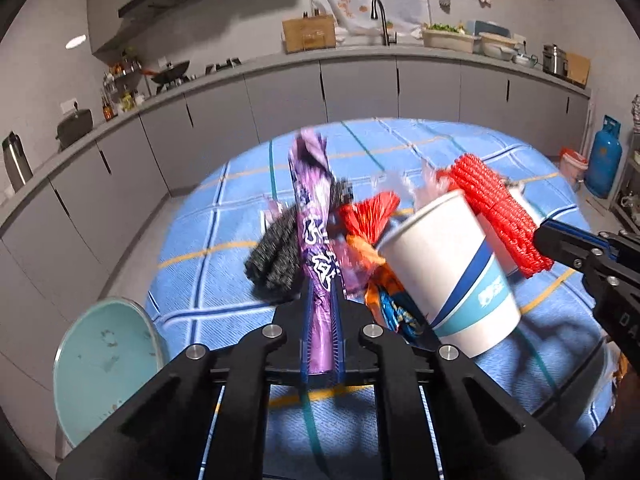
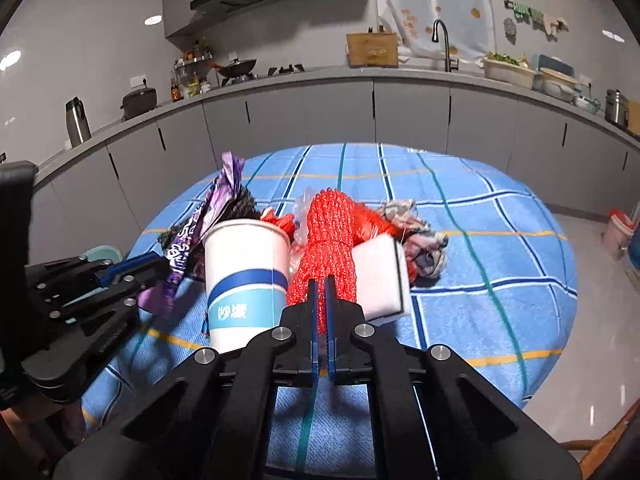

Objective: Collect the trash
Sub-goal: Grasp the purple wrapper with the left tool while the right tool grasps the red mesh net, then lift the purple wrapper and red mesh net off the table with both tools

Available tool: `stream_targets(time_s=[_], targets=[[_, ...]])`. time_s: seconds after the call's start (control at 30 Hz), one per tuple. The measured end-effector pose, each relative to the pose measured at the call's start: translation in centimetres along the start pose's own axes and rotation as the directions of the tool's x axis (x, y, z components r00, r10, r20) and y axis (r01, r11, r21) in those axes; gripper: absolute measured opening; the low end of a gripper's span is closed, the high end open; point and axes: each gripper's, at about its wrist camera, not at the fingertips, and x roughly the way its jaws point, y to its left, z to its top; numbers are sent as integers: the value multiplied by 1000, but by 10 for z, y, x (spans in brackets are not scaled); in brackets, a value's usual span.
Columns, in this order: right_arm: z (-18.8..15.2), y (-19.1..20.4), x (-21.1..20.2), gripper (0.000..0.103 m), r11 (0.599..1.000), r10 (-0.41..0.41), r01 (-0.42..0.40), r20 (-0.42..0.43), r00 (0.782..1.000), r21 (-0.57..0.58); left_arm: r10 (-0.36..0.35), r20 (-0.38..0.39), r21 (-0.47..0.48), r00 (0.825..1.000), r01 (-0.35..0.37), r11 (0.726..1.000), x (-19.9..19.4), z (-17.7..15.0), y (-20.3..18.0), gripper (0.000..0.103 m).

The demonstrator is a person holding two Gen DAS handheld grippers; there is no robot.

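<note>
My left gripper [image 1: 322, 296] is shut on a purple snack wrapper [image 1: 314, 208] and holds it above the round table with the blue checked cloth [image 1: 440, 148]. My right gripper [image 2: 322, 284] is shut on a red net bag [image 2: 330, 236], which also shows in the left wrist view [image 1: 496, 208]. A white and blue paper cup [image 1: 452, 268] stands between them; it also shows in the right wrist view [image 2: 248, 276]. A dark scrubber [image 1: 276, 252], red and orange wrappers [image 1: 368, 216], a white sponge block [image 2: 382, 276] and a crumpled cloth [image 2: 424, 236] lie in the pile.
A light green bin [image 1: 104, 364] stands on the floor left of the table. Grey kitchen cabinets [image 1: 360, 88] run behind the table. A blue gas cylinder [image 1: 606, 156] and a small red-rimmed bin [image 1: 572, 164] stand at the right. A wooden chair edge [image 2: 604, 440] is at lower right.
</note>
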Motion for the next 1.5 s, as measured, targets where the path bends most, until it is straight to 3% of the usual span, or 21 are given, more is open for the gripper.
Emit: stream_targets(time_s=[0.4,0.43,0.8,0.83,0.93,0.97,1.27,1.3,1.4,1.5], targets=[[14,4,-28,3,1000,-16,17,81,997,-16,26,134,-26,991,-23,999,-57,14,14,6],[15,4,-29,3,1000,-14,16,85,996,-17,27,140,-27,990,-24,999,-60,15,14,0],[17,12,-42,3,999,2,2,120,993,-34,35,156,-41,987,-29,999,-68,11,20,1],[16,12,-42,3,999,3,1,120,993,-34,44,148,-58,988,-36,998,-65,8,23,6],[14,12,-39,3,999,4,0,117,993,-35,75,125,-77,989,-66,995,-53,2,27,54],[13,11,-37,3,999,5,-1,113,994,-33,79,112,-82,991,-70,994,-49,1,27,55],[1,1,-10,3,1000,2,-1,59,998,-20,11,-58,-116,998,-18,993,14,-15,23,53],[1,0,-8,3,1000,2,-1,55,998,-17,7,-69,-118,998,-16,993,19,-16,23,51],[-1,-3,-4,3,1000,-2,3,54,999,-17,-21,-102,-129,995,8,992,31,-20,22,31],[0,-6,-4,3,1000,-3,3,56,998,-13,-32,-98,-120,995,20,993,29,-20,19,23]])
